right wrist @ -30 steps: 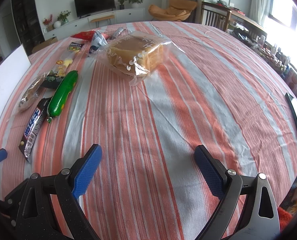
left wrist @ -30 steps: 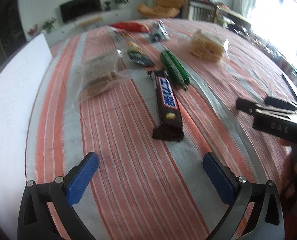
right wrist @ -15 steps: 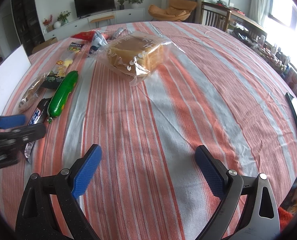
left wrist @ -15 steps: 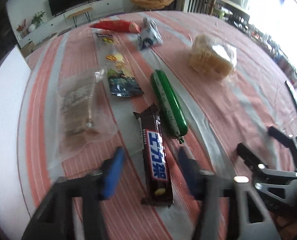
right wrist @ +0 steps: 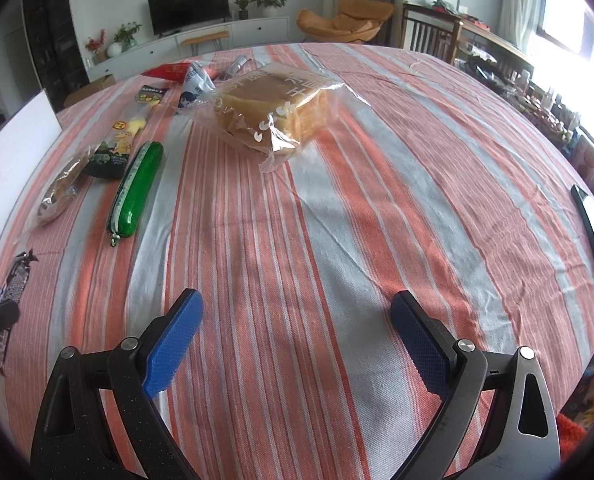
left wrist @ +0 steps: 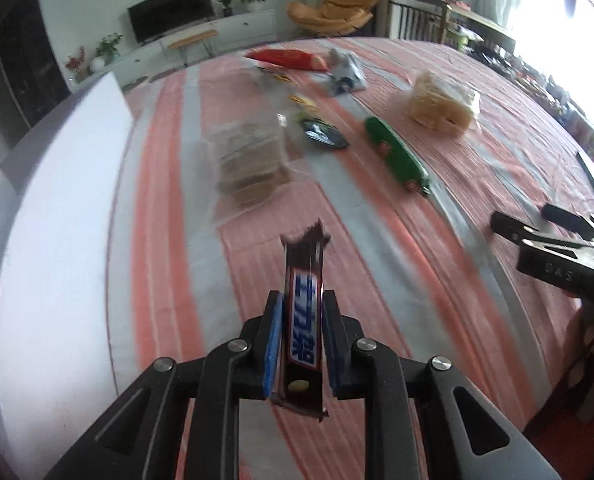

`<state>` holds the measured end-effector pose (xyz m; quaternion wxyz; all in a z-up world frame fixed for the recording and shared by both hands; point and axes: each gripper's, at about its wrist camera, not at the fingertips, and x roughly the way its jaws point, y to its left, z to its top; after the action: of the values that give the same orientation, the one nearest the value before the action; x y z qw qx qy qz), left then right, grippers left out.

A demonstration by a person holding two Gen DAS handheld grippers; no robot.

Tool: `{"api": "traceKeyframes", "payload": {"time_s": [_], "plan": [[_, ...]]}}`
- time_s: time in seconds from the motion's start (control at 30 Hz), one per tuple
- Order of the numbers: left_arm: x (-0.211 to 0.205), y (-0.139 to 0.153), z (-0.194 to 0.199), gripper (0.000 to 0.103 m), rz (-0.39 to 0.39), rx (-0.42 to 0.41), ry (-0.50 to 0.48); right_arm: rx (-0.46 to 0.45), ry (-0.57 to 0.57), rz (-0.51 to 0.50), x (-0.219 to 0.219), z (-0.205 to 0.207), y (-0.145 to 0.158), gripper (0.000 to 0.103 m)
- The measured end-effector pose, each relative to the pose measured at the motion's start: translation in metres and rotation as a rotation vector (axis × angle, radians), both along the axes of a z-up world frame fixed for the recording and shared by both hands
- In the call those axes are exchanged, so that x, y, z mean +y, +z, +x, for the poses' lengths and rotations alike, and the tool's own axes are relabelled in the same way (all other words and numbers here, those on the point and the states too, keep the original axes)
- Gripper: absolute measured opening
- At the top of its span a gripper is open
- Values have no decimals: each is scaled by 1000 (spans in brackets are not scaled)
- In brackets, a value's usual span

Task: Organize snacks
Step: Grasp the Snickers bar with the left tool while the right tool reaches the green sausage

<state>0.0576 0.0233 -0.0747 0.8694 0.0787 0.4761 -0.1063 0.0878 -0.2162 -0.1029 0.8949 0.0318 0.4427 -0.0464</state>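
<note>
Near the white board that lies along the table's left side, the left gripper is clamped on the chocolate bar, its blue pads pressing the wrapper's two long sides; its jaws have just been closing, and the bar is now between them. The bar's far crimped end juts forward past the fingertips and looks clear of the striped tablecloth, so the step in hand reads as the pick-up of one snack. Further from the board lie the clear bag of biscuits, the green sausage and, beyond that, the bagged bread — all untouched. The right gripper hovers over bare cloth well away from the board, its jaws wide apart and holding nothing. Next, the bar probably has to be carried toward the board — the likeliest place for sorted snacks — and set down flat before the grip is eased, without squeezing harder on the soft wrapper.
</note>
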Motion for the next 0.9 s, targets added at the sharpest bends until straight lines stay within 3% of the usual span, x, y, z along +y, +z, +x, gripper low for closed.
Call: {"api": "traceKeyframes", "payload": {"time_s": [0.03,0.1,0.17,0.43,0.9], "plan": [[2,-3,3,50,-6,9,13,0,0,0,0,0,0,97],[5,-8,7,67,-26,20,38,0,0,0,0,0,0,97],[7,-15,11,68,-37,27,48,0,0,0,0,0,0,97],[19,-29,19,103,-41,-5,96,-1,0,0,0,0,0,97],[21,-29,15,103,-47,-37,104,-2,0,0,0,1,-1,97]]}}
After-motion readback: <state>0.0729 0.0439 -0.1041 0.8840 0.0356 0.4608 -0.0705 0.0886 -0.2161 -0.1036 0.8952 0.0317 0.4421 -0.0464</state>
